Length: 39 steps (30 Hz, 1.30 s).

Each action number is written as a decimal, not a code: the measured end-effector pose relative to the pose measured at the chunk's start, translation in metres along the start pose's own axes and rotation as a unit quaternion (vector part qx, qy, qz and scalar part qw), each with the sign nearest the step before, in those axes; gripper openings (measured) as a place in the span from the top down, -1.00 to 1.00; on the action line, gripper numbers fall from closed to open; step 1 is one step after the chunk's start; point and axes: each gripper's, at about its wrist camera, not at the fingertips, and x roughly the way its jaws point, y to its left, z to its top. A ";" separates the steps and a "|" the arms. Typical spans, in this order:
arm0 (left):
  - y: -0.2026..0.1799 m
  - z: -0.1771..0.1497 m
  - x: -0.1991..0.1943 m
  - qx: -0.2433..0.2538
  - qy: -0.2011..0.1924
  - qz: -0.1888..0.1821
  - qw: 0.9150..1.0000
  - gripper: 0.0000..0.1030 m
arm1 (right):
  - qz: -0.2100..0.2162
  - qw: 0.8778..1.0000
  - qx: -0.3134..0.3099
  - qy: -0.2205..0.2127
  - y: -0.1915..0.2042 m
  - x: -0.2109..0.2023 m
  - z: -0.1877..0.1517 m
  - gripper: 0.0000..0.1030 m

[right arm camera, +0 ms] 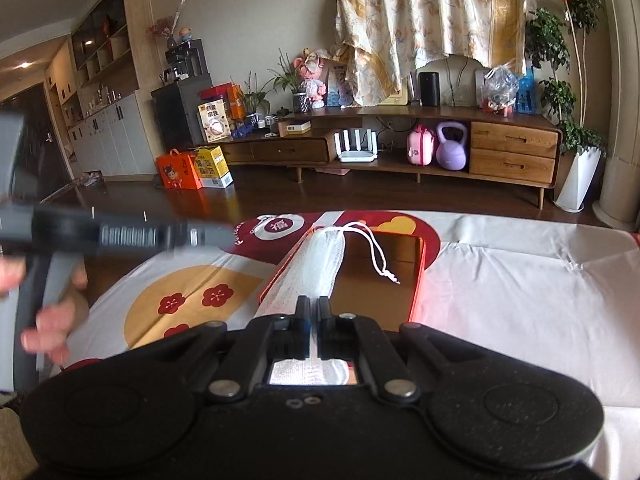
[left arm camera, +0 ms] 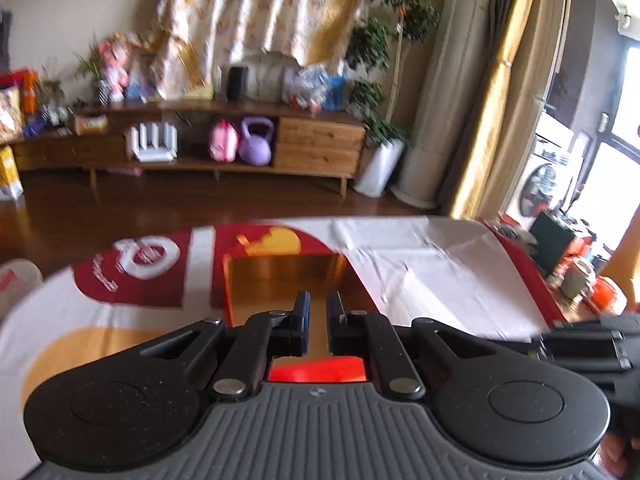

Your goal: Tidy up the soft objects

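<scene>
White mesh drawstring bag [right arm camera: 320, 264] draped over orange-rimmed tray [right arm camera: 418, 280]

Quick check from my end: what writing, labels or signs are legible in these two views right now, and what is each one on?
"福": in the white circle on the red part of the tablecloth.
"GenRobot.AI", blurred but just legible: on the left gripper body crossing the right wrist view.
Yellow box on the TV stand: Chinese characters, too small to read.
Orange box and yellow box on the floor: print unreadable.

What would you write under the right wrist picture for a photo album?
Right gripper shut on a white mesh bag lying across an orange-rimmed tray on a red-and-white cloth.
</scene>
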 end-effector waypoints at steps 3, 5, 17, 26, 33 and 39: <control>0.003 -0.024 0.014 0.006 0.039 0.013 0.999 0.84 | 0.000 1.000 0.006 0.009 -0.003 0.004 -0.006 0.95; 0.009 -0.039 0.020 -0.002 0.058 0.020 0.998 0.84 | 0.000 1.000 0.010 0.015 -0.005 0.004 -0.011 0.95; 0.005 -0.088 0.040 0.019 0.091 0.021 0.995 -0.48 | -0.003 0.999 0.020 0.025 -0.010 0.002 -0.026 0.95; 0.007 -0.103 0.064 0.012 0.108 0.025 0.994 -0.47 | -0.005 0.999 0.026 0.031 -0.012 0.001 -0.030 0.95; 0.015 -0.105 0.067 -0.007 0.108 0.024 0.994 0.25 | -0.005 0.999 0.030 0.033 -0.013 0.002 -0.030 0.95; 0.018 -0.102 0.060 -0.015 0.097 0.030 0.995 0.71 | -0.006 0.999 0.029 0.033 -0.013 0.001 -0.030 0.95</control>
